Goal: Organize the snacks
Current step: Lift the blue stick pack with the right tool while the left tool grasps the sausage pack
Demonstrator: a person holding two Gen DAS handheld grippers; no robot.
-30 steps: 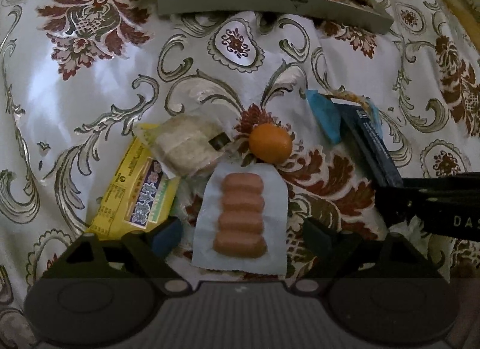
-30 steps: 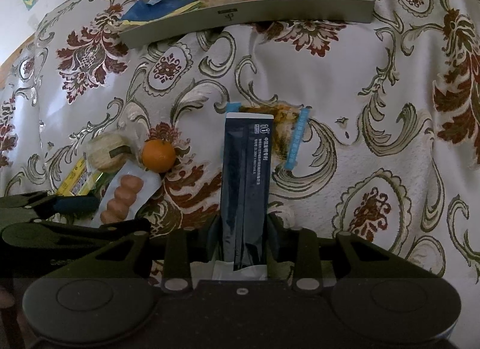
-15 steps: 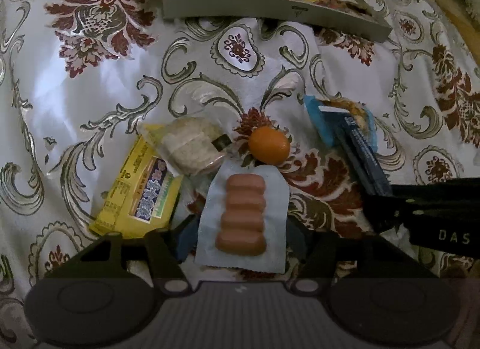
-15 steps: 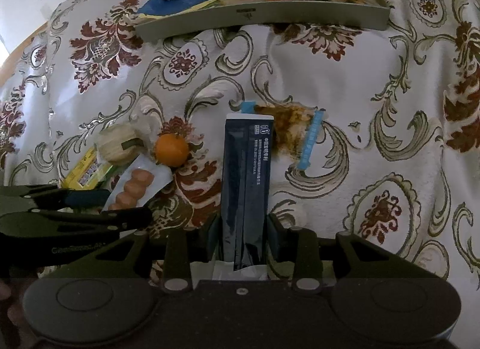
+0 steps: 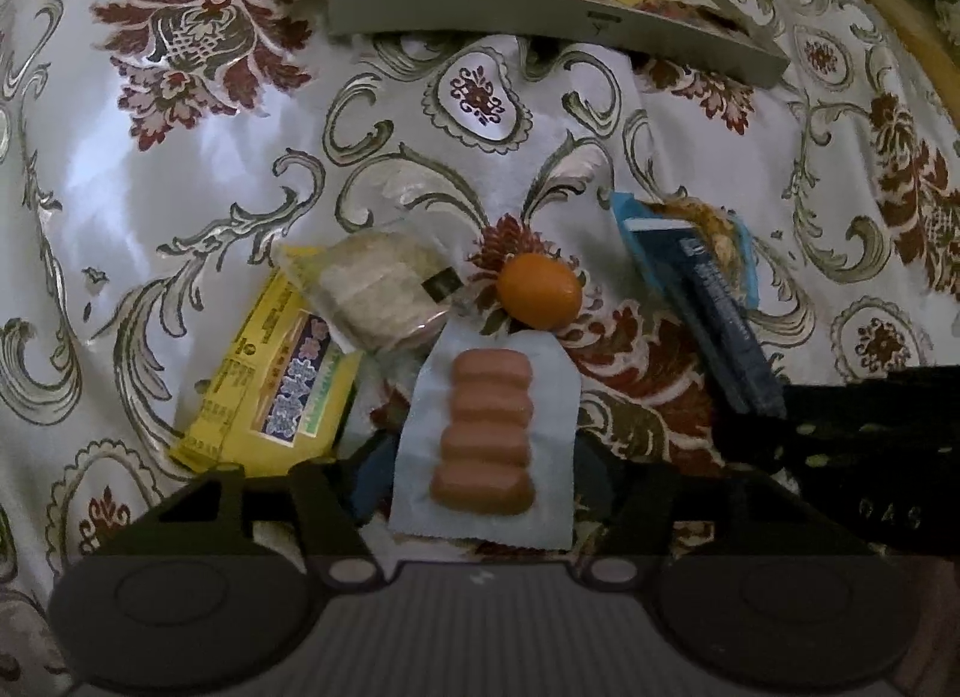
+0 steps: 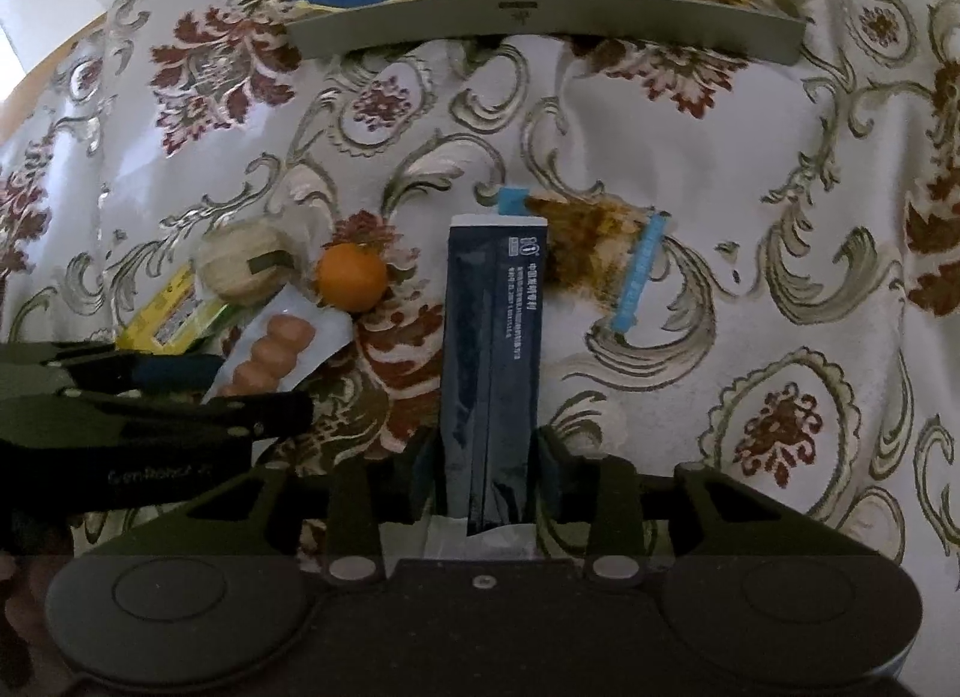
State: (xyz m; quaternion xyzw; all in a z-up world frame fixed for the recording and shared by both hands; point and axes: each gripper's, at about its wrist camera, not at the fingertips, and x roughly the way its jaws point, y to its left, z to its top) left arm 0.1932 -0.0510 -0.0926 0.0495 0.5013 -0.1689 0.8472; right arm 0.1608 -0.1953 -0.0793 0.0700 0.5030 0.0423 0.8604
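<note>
A pale blue sausage packet (image 5: 486,445), with four pinkish-brown sausages stacked lengthwise inside, is held at its near end between the fingers of the left gripper (image 5: 480,478). Just beyond its far edge, a small orange (image 5: 539,290) is seen on the cloth. To the left, a clear-wrapped pale cake (image 5: 378,289) is laid partly over a yellow packet (image 5: 270,391). A long dark blue pouch (image 6: 493,367) with white print is clamped at its near end by the right gripper (image 6: 486,487) and points away from it. Behind its far end, a blue-edged clear packet (image 6: 600,241) of brown snack is seen. Further back, a grey tray (image 6: 540,16) is found, with colourful packets inside.
</note>
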